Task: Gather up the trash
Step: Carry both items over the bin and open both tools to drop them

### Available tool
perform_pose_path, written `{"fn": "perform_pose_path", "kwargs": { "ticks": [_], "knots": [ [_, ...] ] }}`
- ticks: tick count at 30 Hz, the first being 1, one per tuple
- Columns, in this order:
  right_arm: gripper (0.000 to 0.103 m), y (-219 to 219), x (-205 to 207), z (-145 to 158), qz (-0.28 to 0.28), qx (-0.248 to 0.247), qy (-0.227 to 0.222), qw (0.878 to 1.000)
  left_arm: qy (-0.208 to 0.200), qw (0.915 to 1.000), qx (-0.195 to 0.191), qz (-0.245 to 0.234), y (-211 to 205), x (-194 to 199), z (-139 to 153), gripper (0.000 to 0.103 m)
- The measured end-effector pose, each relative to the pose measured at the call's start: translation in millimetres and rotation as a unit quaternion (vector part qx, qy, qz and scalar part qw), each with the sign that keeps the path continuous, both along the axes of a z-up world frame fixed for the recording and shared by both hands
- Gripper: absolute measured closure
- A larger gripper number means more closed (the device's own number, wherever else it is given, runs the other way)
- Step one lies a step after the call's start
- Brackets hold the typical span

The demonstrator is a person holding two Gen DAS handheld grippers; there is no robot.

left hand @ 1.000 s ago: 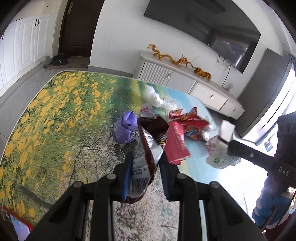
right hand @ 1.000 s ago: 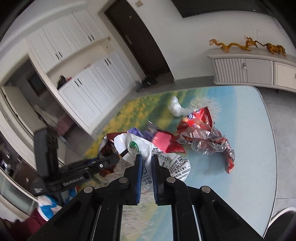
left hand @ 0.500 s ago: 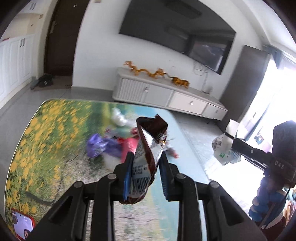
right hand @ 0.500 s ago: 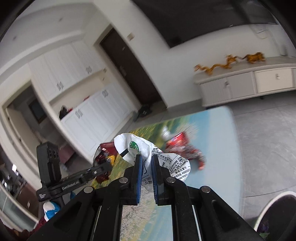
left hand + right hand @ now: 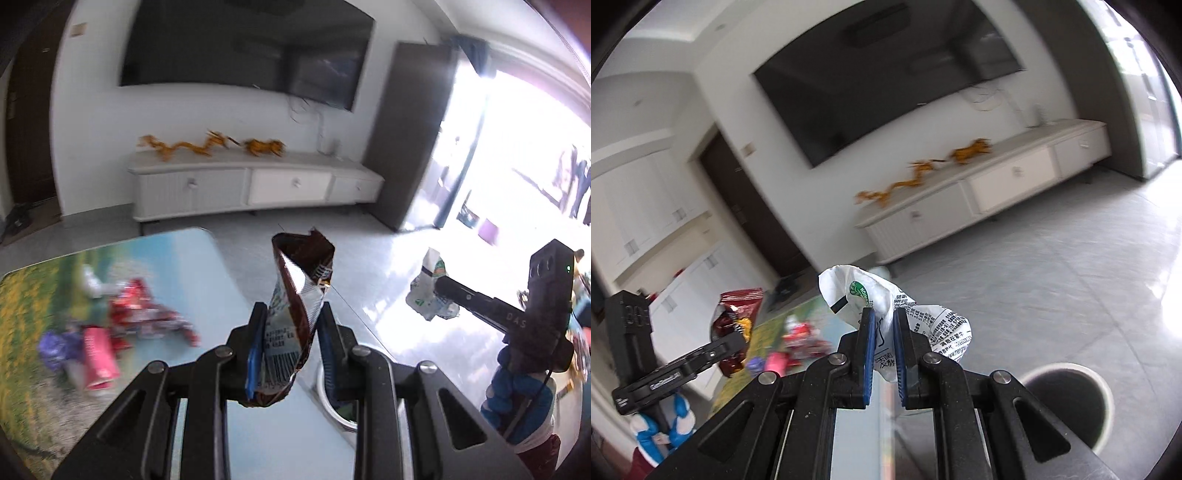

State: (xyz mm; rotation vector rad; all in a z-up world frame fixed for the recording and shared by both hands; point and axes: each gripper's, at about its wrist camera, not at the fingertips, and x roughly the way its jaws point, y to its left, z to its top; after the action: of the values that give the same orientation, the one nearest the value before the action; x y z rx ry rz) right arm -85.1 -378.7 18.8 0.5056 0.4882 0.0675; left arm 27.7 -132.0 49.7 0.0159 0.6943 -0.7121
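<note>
My left gripper (image 5: pixel 291 314) is shut on a brown and silver snack wrapper (image 5: pixel 299 295) that stands up between its blue pads, out past the table's right edge. My right gripper (image 5: pixel 884 319) is shut on a crumpled white printed wrapper (image 5: pixel 886 306). In the left wrist view that white wrapper (image 5: pixel 428 291) hangs from the right gripper over the shiny floor. The right wrist view shows the brown wrapper (image 5: pixel 735 325) in the left gripper at the left. A round bin (image 5: pixel 1067 398) with a pale rim stands on the floor below the right gripper, and its rim (image 5: pixel 328 398) shows under the left fingers.
More trash stays on the flower-print table (image 5: pixel 207 251): red wrappers (image 5: pixel 147 314), a pink packet (image 5: pixel 98 358), a purple bag (image 5: pixel 55 343). A white TV cabinet (image 5: pixel 251 184) with gold dragon figures stands at the far wall. A hand in a blue and white glove (image 5: pixel 517 395) holds the right gripper.
Both grippers have lifted their wrappers off the trash pile and swung right, away from the table towards the floor and the bin. The pile has slid to the left of both views.
</note>
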Motion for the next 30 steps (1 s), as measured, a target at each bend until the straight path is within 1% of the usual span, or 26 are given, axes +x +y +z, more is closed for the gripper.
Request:
{"fn": "perform_pose_path", "kwargs": {
  "ticks": [4, 10, 14, 17, 22, 25, 27, 29, 30],
  "knots": [
    [0.093, -33.8, -13.0, -28.0, -0.050, 0.011, 0.036, 0.998, 0.014, 0.9986, 0.032, -0.040, -57.2, -2.6, -19.8, 0.077],
    [0.093, -77.3, -22.6, -79.7, -0.091, 0.049, 0.094, 0.990, 0.044, 0.9930, 0.066, -0.088, -125.6, 0.4, -54.1, 0.077],
    [0.093, -103.9, -30.2, -113.5, -0.111, 0.073, 0.123, 0.984, 0.067, 0.9881, 0.083, -0.111, -163.1, 4.6, -80.3, 0.075],
    [0.091, -113.6, -33.7, -130.9, -0.120, 0.084, 0.140, 0.979, 0.089, 0.9841, 0.091, -0.123, -188.9, 10.3, -99.9, 0.075],
    [0.090, -127.0, -34.1, -156.4, -0.140, 0.095, 0.169, 0.971, 0.112, 0.9777, 0.108, -0.141, -224.6, 12.1, -129.1, 0.073],
    [0.086, -137.7, -32.8, -165.7, -0.159, 0.093, 0.186, 0.965, 0.123, 0.9744, 0.113, -0.151, -241.9, 10.3, -140.8, 0.064],
    [0.071, -141.8, -34.5, -169.7, -0.170, 0.088, 0.194, 0.962, 0.129, 0.9732, 0.112, -0.154, -248.1, 10.1, -145.0, 0.050],
    [0.067, -143.1, -37.6, -170.6, -0.176, 0.087, 0.195, 0.961, 0.130, 0.9729, 0.112, -0.155, -250.7, 10.0, -146.1, 0.046],
    [0.067, -144.2, -38.4, -170.4, -0.178, 0.086, 0.196, 0.960, 0.130, 0.9726, 0.113, -0.155, -252.4, 10.7, -146.9, 0.046]
  ]
}}
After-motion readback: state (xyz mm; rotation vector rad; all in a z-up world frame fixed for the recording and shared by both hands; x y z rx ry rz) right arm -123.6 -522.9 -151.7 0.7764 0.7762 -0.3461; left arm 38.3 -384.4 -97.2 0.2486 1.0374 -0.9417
